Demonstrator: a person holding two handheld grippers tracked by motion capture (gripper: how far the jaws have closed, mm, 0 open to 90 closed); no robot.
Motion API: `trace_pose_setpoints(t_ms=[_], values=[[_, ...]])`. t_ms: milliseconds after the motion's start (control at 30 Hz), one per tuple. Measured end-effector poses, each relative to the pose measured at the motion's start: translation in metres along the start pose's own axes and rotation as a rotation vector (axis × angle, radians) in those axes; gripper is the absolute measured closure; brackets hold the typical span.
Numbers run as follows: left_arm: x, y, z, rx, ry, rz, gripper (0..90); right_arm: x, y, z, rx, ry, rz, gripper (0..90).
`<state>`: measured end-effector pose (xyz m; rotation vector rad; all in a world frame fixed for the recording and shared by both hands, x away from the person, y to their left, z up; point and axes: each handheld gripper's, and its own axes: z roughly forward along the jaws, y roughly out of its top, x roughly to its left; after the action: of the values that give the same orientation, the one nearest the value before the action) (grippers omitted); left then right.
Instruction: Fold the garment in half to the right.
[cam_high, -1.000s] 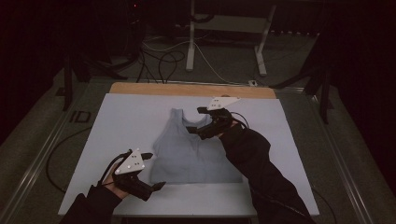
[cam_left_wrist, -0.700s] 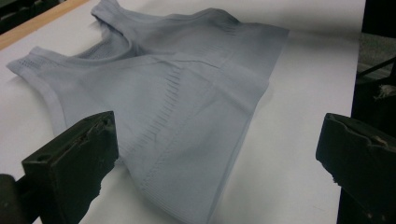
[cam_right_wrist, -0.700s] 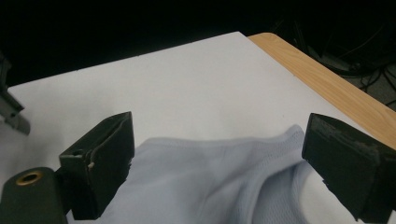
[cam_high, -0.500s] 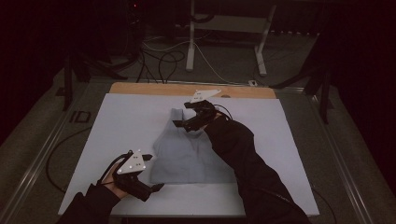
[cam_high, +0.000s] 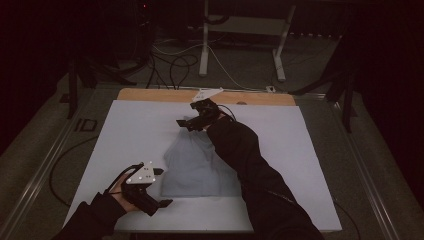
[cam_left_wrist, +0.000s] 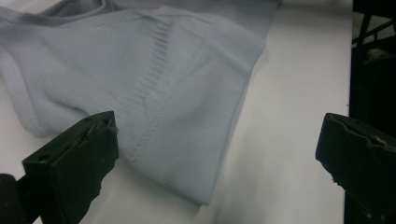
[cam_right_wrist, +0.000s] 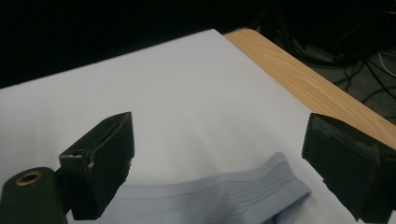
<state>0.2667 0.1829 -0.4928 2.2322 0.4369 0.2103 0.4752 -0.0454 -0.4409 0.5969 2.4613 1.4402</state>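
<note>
Right gripper (cam_high: 192, 119) hovers at the top's (cam_high: 192, 167) far edge on the tabletop (cam_high: 125, 135), left gripper (cam_high: 150, 192) beside its near corner; left gripper view: jaws spread over the hem; right gripper view: jaws spread above a ribbed strap; soft, light knit, best pinched at edges.

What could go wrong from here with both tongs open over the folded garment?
1. The right tongs sit open above the shoulder strap; closing there may catch only the thin ribbed edge, which could slip out.
2. The left tongs are open by the lower hem corner; a shallow bite may grab one layer and undo the fold.
3. The right sleeve lies across the light blue garment; pulling back could drag it.
</note>
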Motion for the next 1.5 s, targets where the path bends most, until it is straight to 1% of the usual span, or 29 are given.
trace_pose_setpoints(t_ms=[67, 100, 167, 233, 267, 333, 367, 433, 467, 500, 600, 667, 700, 733, 800, 867, 900, 967, 1000, 1033, 1067, 1133, 1167, 1200, 1233, 1267, 1333, 1400, 1500], values=[[0.001, -0.001, 0.001, 0.007, -0.001, 0.004, 0.4, -0.004, 0.0, 0.005, 0.007, -0.008, 0.015, 9.3], [0.002, -0.001, 0.002, 0.01, -0.012, 0.009, 0.4, -0.007, -0.001, 0.007, 0.016, -0.013, 0.018, 9.3], [0.003, -0.002, 0.004, 0.018, -0.014, 0.014, 0.4, -0.01, -0.001, 0.013, 0.037, -0.017, 0.024, 9.3], [0.004, -0.002, 0.006, 0.028, -0.018, 0.018, 0.4, -0.013, -0.002, 0.018, 0.049, -0.032, 0.046, 9.3], [0.004, -0.003, 0.006, 0.032, -0.023, 0.021, 0.5, -0.015, -0.002, 0.021, 0.054, -0.041, 0.068, 9.3], [0.005, -0.003, 0.007, 0.041, -0.025, 0.024, 1.4, -0.019, -0.003, 0.026, 0.069, -0.048, 0.085, 9.3], [0.005, -0.004, 0.008, 0.043, -0.034, 0.028, 1.8, -0.021, -0.004, 0.028, 0.079, -0.057, 0.092, 9.4], [0.006, -0.004, 0.009, 0.063, -0.039, 0.036, 2.7, -0.023, -0.005, 0.033, 0.102, -0.066, 0.103, 9.9], [0.006, -0.005, 0.01, 0.071, -0.043, 0.038, 3.8, -0.024, -0.006, 0.035, 0.114, -0.071, 0.102, 12.0], [0.007, -0.006, 0.011, 0.075, -0.049, 0.022, 4.4, -0.025, -0.007, 0.038, 0.121, -0.08, 0.106, 13.0], [0.009, -0.008, 0.012, 0.081, -0.054, 0.024, 9.2, -0.029, -0.009, 0.044, 0.136, -0.085, 0.106, 13.6], [0.01, -0.008, 0.013, 0.092, -0.042, 0.028, 13.3, -0.03, -0.01, 0.049, 0.146, -0.085, 0.111, 14.6], [0.011, -0.009, 0.013, 0.092, -0.052, 0.026, 15.8, -0.031, -0.011, 0.051, 0.151, -0.086, 0.117, 15.1], [0.012, -0.009, 0.014, 0.101, -0.05, 0.028, 16.7, -0.031, -0.012, 0.053, 0.161, -0.084, 0.126, 15.7], [0.012, -0.011, 0.015, 0.122, -0.06, 0.039, 18.9, -0.032, -0.013, 0.057, 0.179, -0.088, 0.12, 16.4], [0.012, -0.012, 0.016, 0.126, -0.059, 0.036, 20.9, -0.035, -0.014, 0.062, 0.189, -0.092, 0.125, 17.6], [0.013, -0.013, 0.017, 0.142, -0.06, 0.04, 22.4, -0.037, -0.015, 0.063, 0.198, -0.091, 0.12, 17.9], [0.013, -0.014, 0.018, 0.156, -0.057, 0.045, 23.7, -0.038, -0.016, 0.068, 0.212, -0.096, 0.125, 19.2], [0.014, -0.014, 0.018, 0.161, -0.055, 0.048, 25.5, -0.038, -0.017, 0.07, 0.223, -0.098, 0.137, 19.5], [0.015, -0.015, 0.018, 0.159, -0.058, 0.048, 25.9, -0.039, -0.018, 0.072, 0.229, -0.094, 0.129, 20.2], [0.016, -0.015, 0.018, 0.163, -0.061, 0.045, 27.4, -0.039, -0.018, 0.074, 0.24, -0.1, 0.137, 20.5], [0.016, -0.016, 0.019, 0.166, -0.062, 0.047, 29.1, -0.04, -0.019, 0.079, 0.256, -0.099, 0.132, 21.0], [0.017, -0.016, 0.02, 0.182, -0.068, 0.051, 31.1, -0.041, -0.019, 0.081, 0.261, -0.1, 0.123, 21.1], [0.018, -0.016, 0.02, 0.195, -0.071, 0.066, 32.0, -0.04, -0.019, 0.083, 0.268, -0.107, 0.137, 21.4], [0.017, -0.017, 0.021, 0.199, -0.069, 0.062, 33.1, -0.041, -0.02, 0.084, 0.279, -0.105, 0.143, 21.7], [0.017, -0.017, 0.021, 0.199, -0.069, 0.062, 35.0, -0.042, -0.02, 0.086, 0.288, -0.107, 0.136, 22.0], [0.018, -0.018, 0.025, 0.215, -0.061, 0.061, 37.4, -0.043, -0.021, 0.089, 0.302, -0.105, 0.148, 22.9], [0.018, -0.019, 0.029, 0.234, -0.055, 0.072, 39.4, -0.045, -0.021, 0.092, 0.319, -0.116, 0.154, 24.5], [0.019, -0.019, 0.03, 0.232, -0.049, 0.078, 44.4, -0.046, -0.022, 0.094, 0.329, -0.127, 0.162, 25.7]])
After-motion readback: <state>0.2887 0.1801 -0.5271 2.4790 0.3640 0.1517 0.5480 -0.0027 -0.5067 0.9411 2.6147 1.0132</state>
